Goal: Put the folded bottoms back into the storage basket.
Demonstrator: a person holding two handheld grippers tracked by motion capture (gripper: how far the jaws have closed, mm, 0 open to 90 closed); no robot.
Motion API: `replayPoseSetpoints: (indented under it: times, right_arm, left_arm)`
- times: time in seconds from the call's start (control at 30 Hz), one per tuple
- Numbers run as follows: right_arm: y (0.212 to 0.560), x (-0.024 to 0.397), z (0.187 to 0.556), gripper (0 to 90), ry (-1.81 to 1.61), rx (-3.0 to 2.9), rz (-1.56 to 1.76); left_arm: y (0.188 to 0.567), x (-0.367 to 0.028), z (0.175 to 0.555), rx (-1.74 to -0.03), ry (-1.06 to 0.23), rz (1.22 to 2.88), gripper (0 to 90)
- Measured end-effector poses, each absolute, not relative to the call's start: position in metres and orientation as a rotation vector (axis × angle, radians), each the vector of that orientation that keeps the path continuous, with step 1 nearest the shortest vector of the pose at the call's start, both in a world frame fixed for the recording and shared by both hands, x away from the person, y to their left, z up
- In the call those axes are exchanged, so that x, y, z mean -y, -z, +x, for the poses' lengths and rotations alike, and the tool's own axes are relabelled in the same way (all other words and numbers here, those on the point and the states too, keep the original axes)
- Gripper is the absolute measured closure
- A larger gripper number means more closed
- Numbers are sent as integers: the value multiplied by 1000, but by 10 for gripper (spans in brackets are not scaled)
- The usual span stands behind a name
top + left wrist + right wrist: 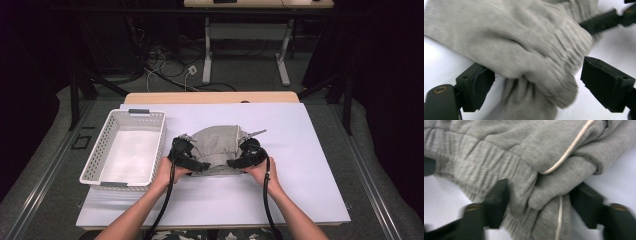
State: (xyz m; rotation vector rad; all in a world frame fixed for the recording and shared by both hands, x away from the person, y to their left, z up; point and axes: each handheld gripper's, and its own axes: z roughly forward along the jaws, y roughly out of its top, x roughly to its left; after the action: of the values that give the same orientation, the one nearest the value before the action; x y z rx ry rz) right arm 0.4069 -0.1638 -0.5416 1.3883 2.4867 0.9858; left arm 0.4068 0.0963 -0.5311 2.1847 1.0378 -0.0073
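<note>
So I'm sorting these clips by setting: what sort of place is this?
Probably a lab or recording workspace, not a home. A white work table stands amid dark curtains, loose cables trail over the floor behind, and another desk stands at the back. A grey garment lies beside a white basket.

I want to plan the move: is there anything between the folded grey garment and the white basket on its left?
Nothing visible stands in the way. The grey garment lies on the white table, and the white basket is beside it across a bare strip. The basket looks empty; only its near wall must be cleared.
</note>
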Motion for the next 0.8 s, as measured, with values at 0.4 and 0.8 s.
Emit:
replayPoseSetpoints:
  times: [0.4, 0.8]
  right_arm:
    - [545, 165, 436, 53, -1017, -2468, 1536]
    - [547, 161, 443, 336, -990, -2424, 1526]
  left_arm:
    - [535, -96, 428, -1107, 18, 2159, 160]
    - [547, -88, 433, -1093, 48, 2123, 432]
